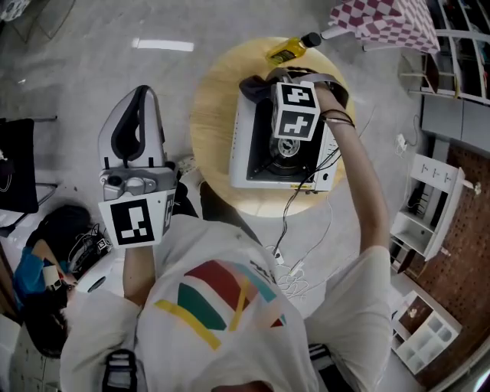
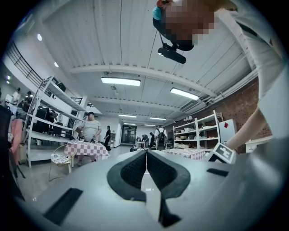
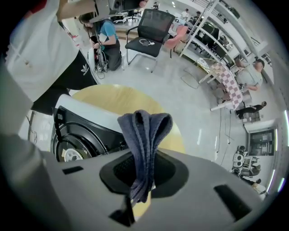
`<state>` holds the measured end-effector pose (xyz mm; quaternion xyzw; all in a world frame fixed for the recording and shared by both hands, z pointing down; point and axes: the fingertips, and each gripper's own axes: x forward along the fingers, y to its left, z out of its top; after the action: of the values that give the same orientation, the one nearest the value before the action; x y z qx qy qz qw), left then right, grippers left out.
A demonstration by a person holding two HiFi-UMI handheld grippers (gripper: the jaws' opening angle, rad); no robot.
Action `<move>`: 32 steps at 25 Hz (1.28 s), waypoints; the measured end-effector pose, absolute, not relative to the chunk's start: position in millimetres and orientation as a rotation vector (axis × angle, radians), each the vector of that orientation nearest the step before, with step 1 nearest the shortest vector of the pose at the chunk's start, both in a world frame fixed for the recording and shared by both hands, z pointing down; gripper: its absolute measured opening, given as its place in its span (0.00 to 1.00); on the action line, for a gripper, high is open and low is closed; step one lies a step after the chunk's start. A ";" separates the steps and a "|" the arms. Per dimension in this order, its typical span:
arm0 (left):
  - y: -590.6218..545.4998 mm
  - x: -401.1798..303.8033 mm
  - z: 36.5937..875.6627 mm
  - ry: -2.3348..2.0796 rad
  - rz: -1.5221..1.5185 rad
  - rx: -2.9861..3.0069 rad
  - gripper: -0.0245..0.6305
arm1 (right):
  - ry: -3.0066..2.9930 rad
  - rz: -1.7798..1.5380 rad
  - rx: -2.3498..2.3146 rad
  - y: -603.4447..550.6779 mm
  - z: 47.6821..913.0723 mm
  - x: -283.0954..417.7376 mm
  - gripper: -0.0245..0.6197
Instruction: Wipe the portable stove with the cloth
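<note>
Stove (image 1: 256, 164): wht body, blk top, silver burner in centre. Cloth (image 3: 145, 131): dk blue-grey, plain. Table (image 1: 210, 115): pale yellow wood. Bottle (image 1: 288, 50): yellow w/ blk cap. Left gripper (image 2: 146, 155) & right gripper (image 3: 143, 155): lt grey shells, blk textured pads. Marker cubes (image 1: 295, 111): wht faces w/ blk square patterns. T-shirt (image 1: 230, 306): wht w/ red, teal & yellow stripes. Floor (image 1: 76, 61): grey. Tablecloth (image 1: 387, 19): red & wht check. Brick wall (image 1: 467, 260): red-brown. Shelf unit (image 1: 432, 203): wht. Cables (image 1: 295, 260): wht & blk. Office chair (image 3: 151, 27): blk.
</note>
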<state>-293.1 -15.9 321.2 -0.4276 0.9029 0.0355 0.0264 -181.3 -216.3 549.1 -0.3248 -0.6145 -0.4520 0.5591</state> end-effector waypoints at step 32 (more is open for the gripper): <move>-80.5 -233.8 341.2 2.747 0.080 -1.460 0.05 | -1.203 -1.123 -0.647 -355.4 574.2 -60.7 0.09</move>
<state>-233.8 -80.5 341.2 -0.4690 0.8827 0.0256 0.0150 -60.7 -355.4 574.2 -0.2830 -0.5263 -0.4913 0.6337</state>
